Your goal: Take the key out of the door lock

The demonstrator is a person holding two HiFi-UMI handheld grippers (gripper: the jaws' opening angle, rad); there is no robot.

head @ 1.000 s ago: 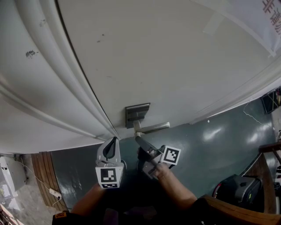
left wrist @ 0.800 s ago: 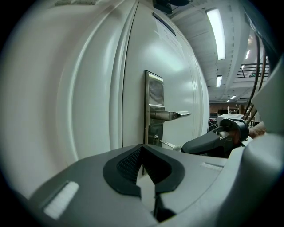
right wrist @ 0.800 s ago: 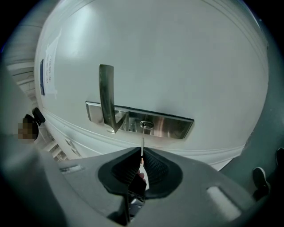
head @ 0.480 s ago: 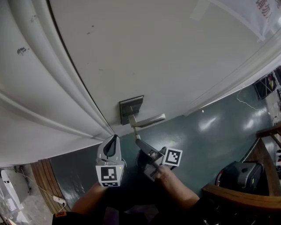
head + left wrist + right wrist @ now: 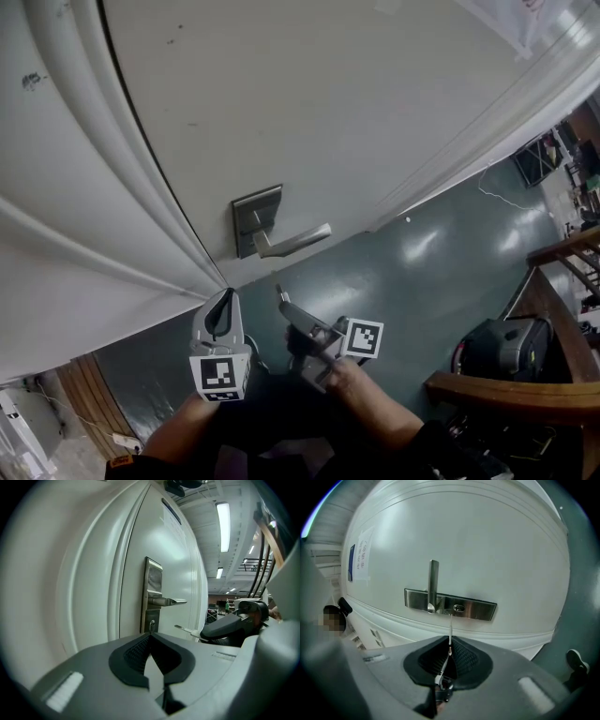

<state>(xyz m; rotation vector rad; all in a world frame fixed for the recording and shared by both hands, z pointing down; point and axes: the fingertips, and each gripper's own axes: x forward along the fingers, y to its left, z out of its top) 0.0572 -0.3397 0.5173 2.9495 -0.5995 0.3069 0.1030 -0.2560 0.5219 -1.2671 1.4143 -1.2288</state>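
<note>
Holding the key pinched flat between its pads, the right gripper now stands clear of the door. A second ago its tip sat close under the lever handle, at the lock plate. It has since drawn back toward the person, and bare floor shows between the key tip and the plate. The right gripper view shows the blade projecting forward from the jaws, in line with the keyhole but apart from it, and the keyhole is empty. On this evidence the key is out of the lock and the extraction step appears complete. What remains, at most, is to carry the key away without loosening the grip.

The left gripper is pressed together on nothing. It hovers just left of the right gripper, pointing at the door edge beside the plate, and takes no part in the hold.

Clearances:
- Far side: the door face and the lever handle, which juts out above the keyhole. A raised key tip could strike it.
- Left: the door frame and the left gripper, which is close by.
- Right and near: open floor, which gives the freest path for withdrawal.
- Far right: a black bag and wooden furniture, both well apart from the key.
</note>
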